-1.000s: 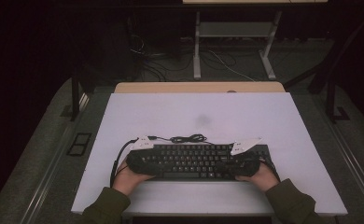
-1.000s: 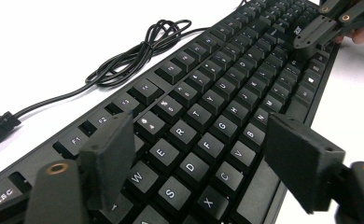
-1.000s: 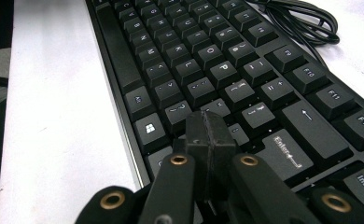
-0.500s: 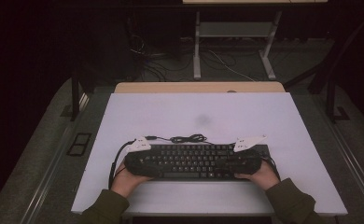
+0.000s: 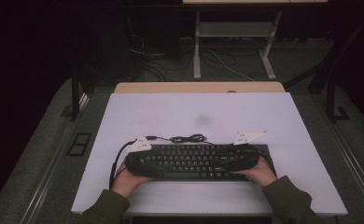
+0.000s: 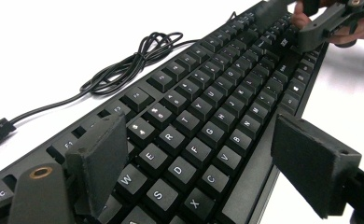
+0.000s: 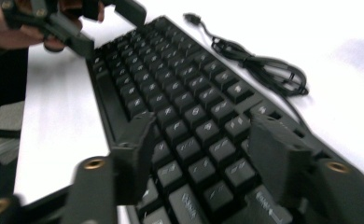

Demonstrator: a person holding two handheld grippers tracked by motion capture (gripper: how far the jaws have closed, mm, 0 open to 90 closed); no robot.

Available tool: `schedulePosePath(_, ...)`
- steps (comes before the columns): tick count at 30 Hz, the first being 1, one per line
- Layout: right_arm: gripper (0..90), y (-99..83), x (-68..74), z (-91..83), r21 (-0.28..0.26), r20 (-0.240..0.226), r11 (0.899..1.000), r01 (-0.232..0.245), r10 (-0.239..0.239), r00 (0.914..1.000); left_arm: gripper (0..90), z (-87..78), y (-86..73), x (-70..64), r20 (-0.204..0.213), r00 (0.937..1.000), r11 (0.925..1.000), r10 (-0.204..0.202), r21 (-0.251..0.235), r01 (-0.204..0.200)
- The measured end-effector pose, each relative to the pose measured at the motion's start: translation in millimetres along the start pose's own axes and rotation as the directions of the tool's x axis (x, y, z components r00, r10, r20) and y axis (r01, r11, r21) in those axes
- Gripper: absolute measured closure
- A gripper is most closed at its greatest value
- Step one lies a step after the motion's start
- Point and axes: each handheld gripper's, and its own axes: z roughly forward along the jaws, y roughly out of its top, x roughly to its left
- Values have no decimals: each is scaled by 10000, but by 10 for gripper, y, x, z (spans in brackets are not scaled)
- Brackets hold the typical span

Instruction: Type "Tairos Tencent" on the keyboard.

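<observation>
At the left end of the black keyboard (image 5: 194, 161) the left gripper (image 5: 140, 161) is seen in the high view, carried by the person's left hand (image 5: 129, 179). In the left gripper view its jaws are spread wide and astride the keyboard's left end: one pad (image 6: 101, 163) is set over the keys by the W and the number row, while the other pad (image 6: 315, 163) stands off the near edge, past the bottom letter row. Whether the pads touch the keyboard cannot be told, but nothing is clamped between them.

Beyond the fingers, on the far side of the keyboard, the coiled cable (image 5: 187, 138) is laid on the white table (image 5: 199, 109), close to the keyboard's far edge; its plug end (image 7: 192, 18) is seen loose on the table.

At the right end the right gripper (image 5: 245, 161) is held by the right hand (image 5: 259, 171). In the right gripper view its jaws are likewise parted and straddle the keyboard's right end, one pad (image 7: 138, 149) by the near edge and the other (image 7: 276, 161) over the keys toward the far edge. No firm grasp can be made out; the view is blurred.

The keyboard lies flat between the two grippers, near the person's edge of the table.
</observation>
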Motion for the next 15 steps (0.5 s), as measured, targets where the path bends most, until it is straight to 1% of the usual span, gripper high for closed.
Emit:
schedulePosePath(2, 360, 33, 2, 23, -50, 26, 10000, 85, -85, 10000, 179, -1, -1, -1, 6, 10000, 10000, 37, 21, -37)
schedulePosePath(8, 326, 109, -5, 94, -223, 57, 9997, 69, -68, 10000, 187, -11, -2, -5, -36, 10000, 10000, 44, 27, -44)
schedulePosePath(15, 300, 178, -28, 185, -366, 164, 9993, 40, -34, 9999, 229, -16, -6, -2, -72, 9999, 9999, 130, 59, -130)
